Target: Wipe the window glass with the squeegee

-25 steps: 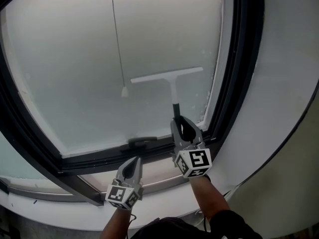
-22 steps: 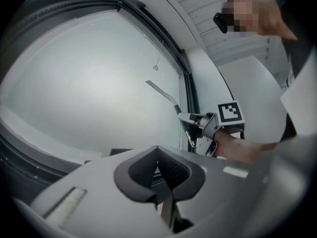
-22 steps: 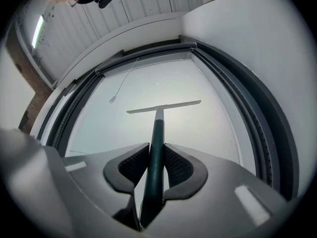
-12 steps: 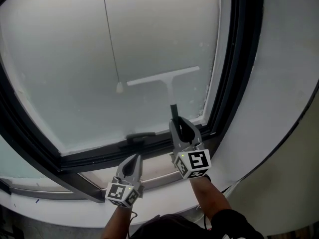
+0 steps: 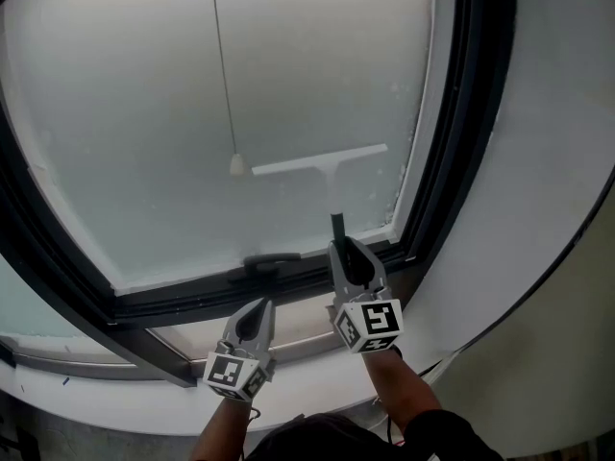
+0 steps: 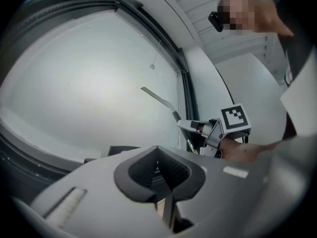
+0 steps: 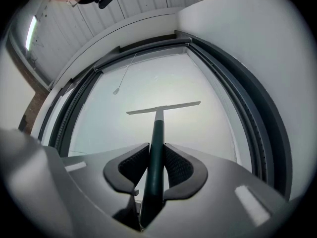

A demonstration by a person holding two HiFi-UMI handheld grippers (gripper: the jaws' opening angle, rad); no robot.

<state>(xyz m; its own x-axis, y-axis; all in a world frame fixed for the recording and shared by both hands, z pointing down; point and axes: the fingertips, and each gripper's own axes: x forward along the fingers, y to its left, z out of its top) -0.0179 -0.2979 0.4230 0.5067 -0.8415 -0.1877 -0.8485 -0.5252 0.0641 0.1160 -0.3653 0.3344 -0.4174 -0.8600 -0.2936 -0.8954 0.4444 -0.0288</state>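
Since the previous frame the squeegee (image 5: pixel 332 182) had dropped lower on the window glass (image 5: pixel 135 104), its blade lying against the pane just right of the cord pull (image 5: pixel 237 166). Nothing could be made out beyond the frosted glass. The handle's lower end was lost inside the right gripper (image 5: pixel 340 246), whose jaws were clamped on the dark handle. The left gripper (image 5: pixel 259 307) hung below the lower frame (image 5: pixel 192 294), jaws together, holding nothing.

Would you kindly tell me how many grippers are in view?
2: the left gripper, low, shut and empty; the right gripper, beside it, clamped on the squeegee handle.
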